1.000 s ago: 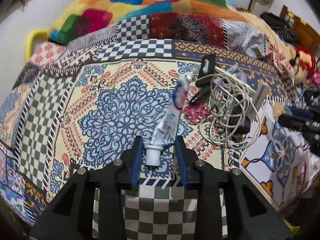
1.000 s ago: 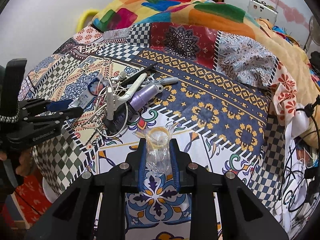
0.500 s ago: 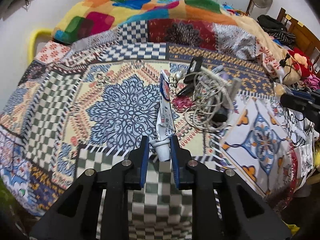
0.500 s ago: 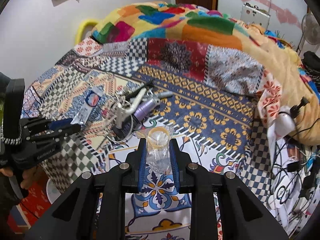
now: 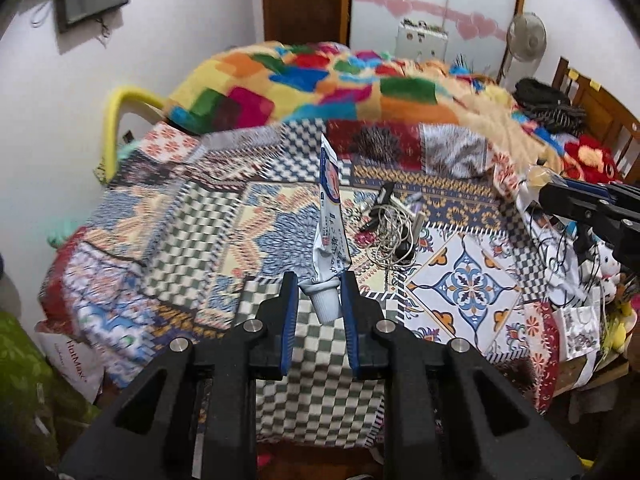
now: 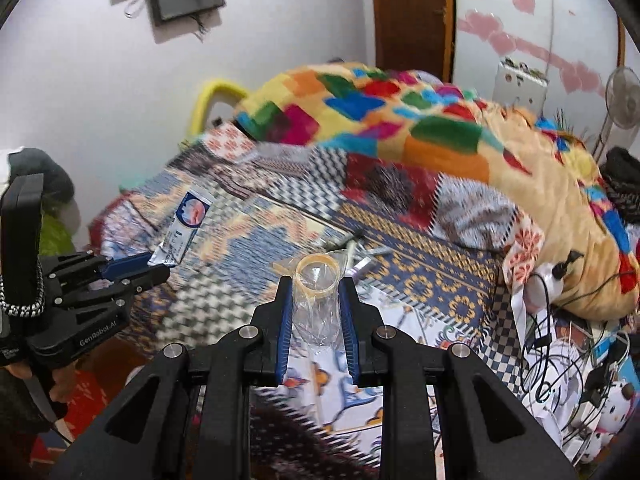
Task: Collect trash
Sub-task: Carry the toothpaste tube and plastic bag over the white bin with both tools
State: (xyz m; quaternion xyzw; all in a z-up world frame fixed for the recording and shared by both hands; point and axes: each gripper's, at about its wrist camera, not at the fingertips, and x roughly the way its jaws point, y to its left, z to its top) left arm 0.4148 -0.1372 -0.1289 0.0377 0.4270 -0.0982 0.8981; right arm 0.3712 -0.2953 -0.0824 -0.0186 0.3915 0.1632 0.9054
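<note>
My left gripper [image 5: 319, 289] is shut on a squeezed white toothpaste tube [image 5: 330, 216], gripped near its cap, and holds it upright above the patchwork bed cover [image 5: 188, 220]. The tube also shows in the right wrist view [image 6: 184, 228], held by the left gripper [image 6: 154, 268]. My right gripper [image 6: 316, 296] is shut on a crumpled clear plastic wrapper [image 6: 318, 296] with a yellowish ring at its top, held above the bed. The right gripper also shows at the right edge of the left wrist view [image 5: 560, 196].
A tangle of white cable with pens and small items [image 5: 390, 224] lies on the bed middle. A colourful blanket [image 5: 320, 80] is heaped at the far end. Cables and soft toys [image 6: 580, 360] crowd the right side. A white bag [image 5: 76, 356] sits on the floor at left.
Both grippers have lifted up and pulled back from the bed with their items. The toothpaste tube came off the cover and now stands upright in the left gripper.
</note>
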